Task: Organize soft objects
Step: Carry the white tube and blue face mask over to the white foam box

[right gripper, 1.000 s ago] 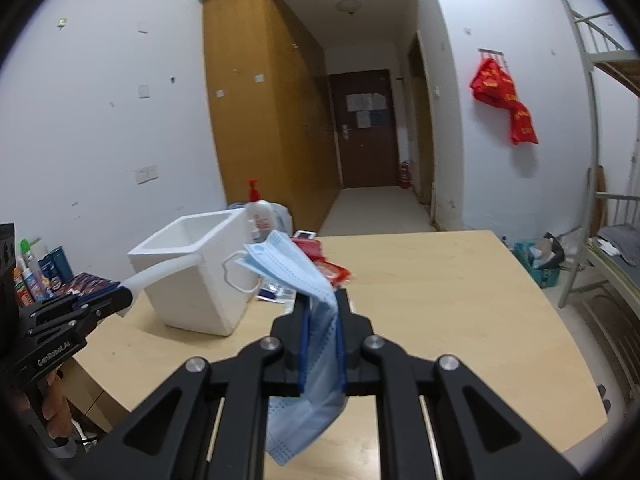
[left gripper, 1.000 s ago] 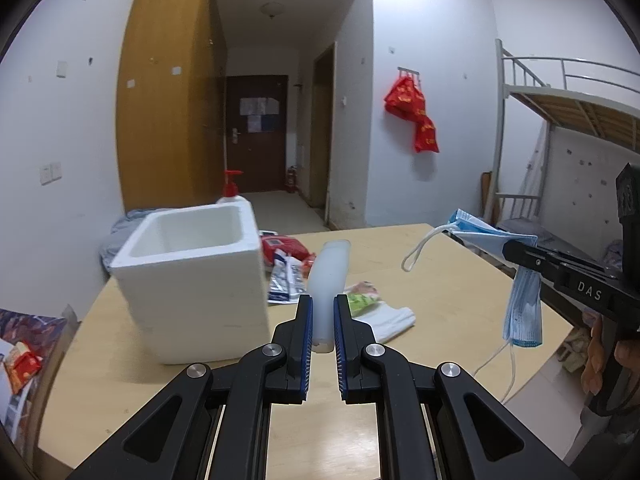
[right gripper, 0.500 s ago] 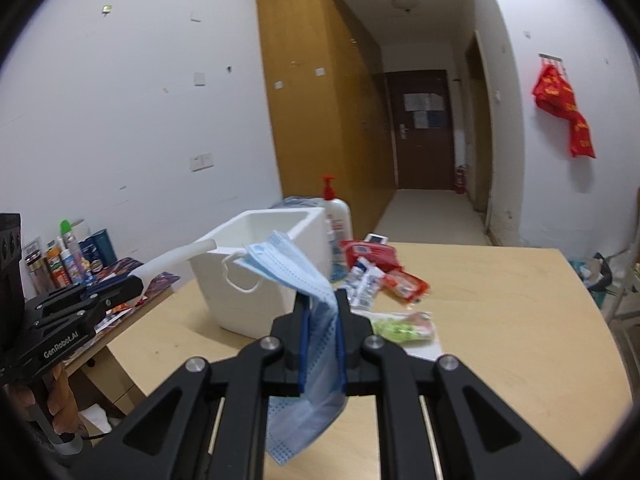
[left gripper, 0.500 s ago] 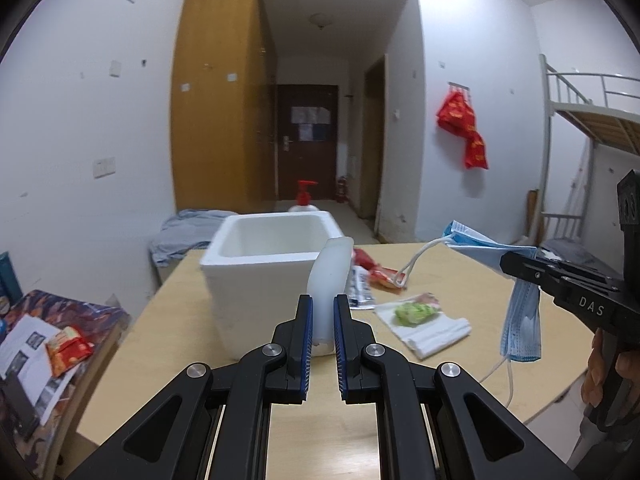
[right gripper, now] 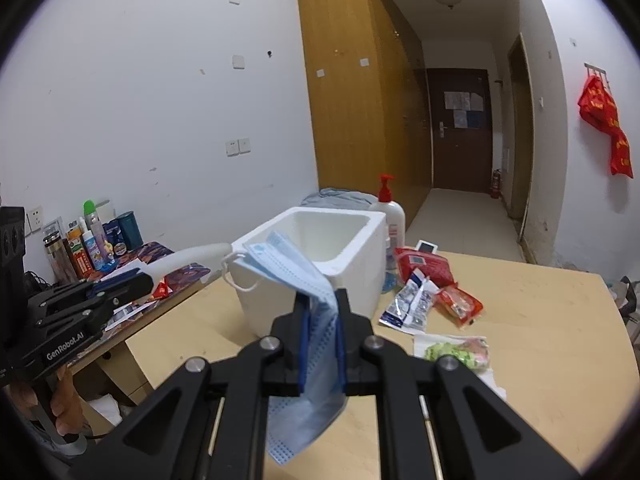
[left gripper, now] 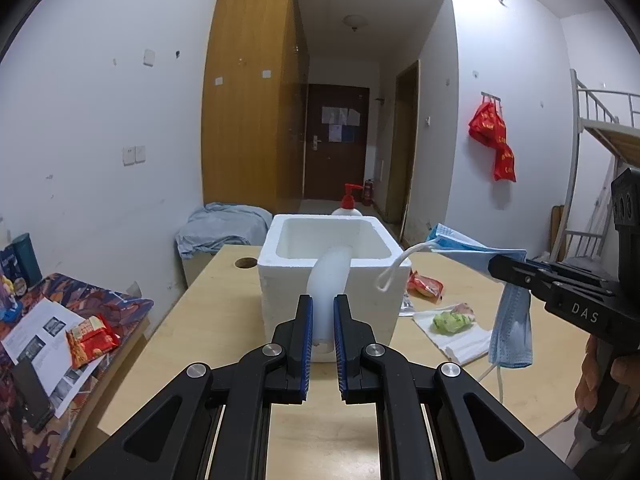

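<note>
- Carrying step: left gripper (left gripper: 323,320) clenches a white tube (left gripper: 329,276); right gripper (right gripper: 320,320) clenches a blue mask (right gripper: 298,276).
- Next, lift both over the foam box (left gripper: 334,268) at twelve o'clock and release inside.

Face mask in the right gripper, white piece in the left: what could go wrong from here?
1. The face mask hangs loosely from the right gripper; its ear loop dangles and might snag the foam box rim.
2. The white foam piece sticks far beyond the left gripper and could knock the box.
</note>
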`<state>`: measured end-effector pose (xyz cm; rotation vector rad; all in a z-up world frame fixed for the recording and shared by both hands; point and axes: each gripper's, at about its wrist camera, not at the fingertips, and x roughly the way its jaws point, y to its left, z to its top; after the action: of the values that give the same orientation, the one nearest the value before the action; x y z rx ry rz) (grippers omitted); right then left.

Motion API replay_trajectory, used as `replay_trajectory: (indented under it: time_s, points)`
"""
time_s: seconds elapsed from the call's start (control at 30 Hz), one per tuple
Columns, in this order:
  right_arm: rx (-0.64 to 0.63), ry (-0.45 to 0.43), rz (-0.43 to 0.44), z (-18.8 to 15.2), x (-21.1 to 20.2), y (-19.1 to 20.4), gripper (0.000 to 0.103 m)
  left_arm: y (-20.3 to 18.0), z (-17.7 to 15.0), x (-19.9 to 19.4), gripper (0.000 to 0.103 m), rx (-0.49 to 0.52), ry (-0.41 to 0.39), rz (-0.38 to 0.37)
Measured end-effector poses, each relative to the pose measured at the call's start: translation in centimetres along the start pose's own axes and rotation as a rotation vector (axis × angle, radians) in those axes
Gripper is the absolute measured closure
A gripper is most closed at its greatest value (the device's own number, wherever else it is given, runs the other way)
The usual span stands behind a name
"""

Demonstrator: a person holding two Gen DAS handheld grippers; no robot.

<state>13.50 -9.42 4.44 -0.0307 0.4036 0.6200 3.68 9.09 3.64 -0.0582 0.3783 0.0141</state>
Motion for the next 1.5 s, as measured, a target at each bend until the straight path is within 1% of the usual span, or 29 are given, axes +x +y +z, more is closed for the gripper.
replay_trajectory:
  time_s: [0.13, 0.4, 0.77, 0.97, 1.17, 1.5]
  points:
    - [-0.005, 0.011, 0.002, 0.1, 0.5, 0.2, 0.089, 0.2, 0.0, 0.6, 0.092, -0.004, 0.015, -0.001]
    - [-0.009, -0.005, 0.008, 0.7, 0.7, 0.1, 0.089, 0.0, 0.5, 0.5, 0.092, -0.002, -0.001, 0.0]
    - [-0.023, -0.015, 0.01, 2.9, 1.4, 0.0, 0.089, 0.1, 2.1, 1.2, 0.092, -0.003, -0.013, -0.012]
    - [-0.031, -0.02, 0.016, 4.3, 2.3, 0.0, 0.089, 0.6, 3.3, 2.3, 0.092, -0.008, -0.015, -0.007]
    - [-0.033, -0.013, 0.015, 5.3, 3.6, -0.3, 0.089, 1.1, 4.5, 4.2, 0.092, -0.014, 0.006, -0.006]
    - [-0.041, 0.004, 0.0, 7.8, 6.3, -1.5, 0.089, 1.3, 6.8, 7.5, 0.092, -0.002, 0.016, -0.006]
